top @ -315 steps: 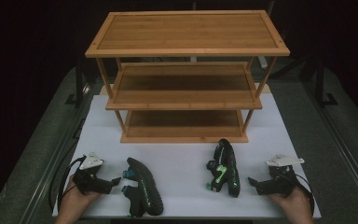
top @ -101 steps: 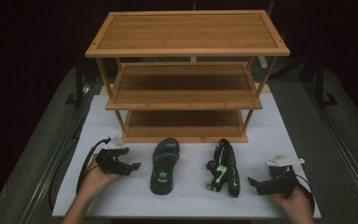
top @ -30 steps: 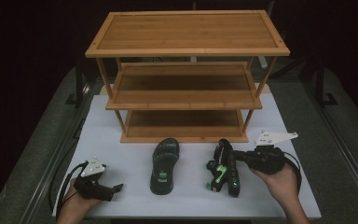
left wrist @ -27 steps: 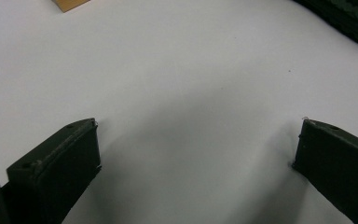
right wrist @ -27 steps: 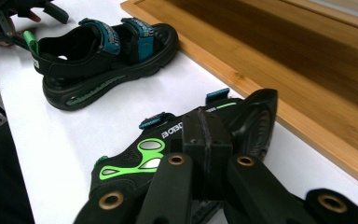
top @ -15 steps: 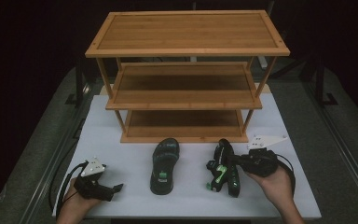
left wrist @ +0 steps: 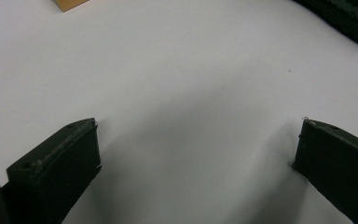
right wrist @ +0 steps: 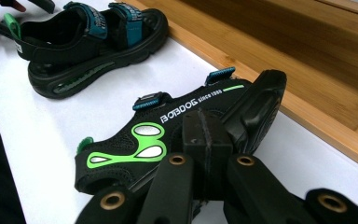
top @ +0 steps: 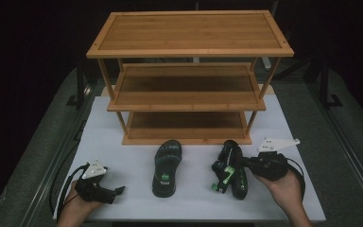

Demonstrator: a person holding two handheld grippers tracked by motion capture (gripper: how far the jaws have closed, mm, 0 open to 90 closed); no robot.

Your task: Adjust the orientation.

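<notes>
sandal on its side point(top: 231, 169) lies on the white desk point(top: 194, 198) in front of the bamboo shoe rack point(top: 189, 75), toward our right, its sole edge turned up and the green patches on its black upper facing left in the high view. our right hand-held gripper point(top: 246, 163) comes in from the right and meets this sandal; in the right gripper view its jaws are brought together so that the two pads meet flat against each other, right up against the sandal's point(right wrist: 182, 135) side near the printed lettering and the green ovals. from that view we cannot tell whether any of the strap or upper is pinched between the pads; the jaws look fully together and touching the shoe.

a second sandal point(top: 167, 168) sits upright on its sole just to the left of the first, apart from it, with its toe toward the rack; the right gripper view shows it point(right wrist: 93, 42) farther off with teal straps.

our left hand-held gripper point(top: 116, 191) rests low near the front left corner of the desk, well apart from both sandals. in the left gripper view its jaws stand wide, with bare white desk point(left wrist: 191, 93) between them and nothing held.
</notes>
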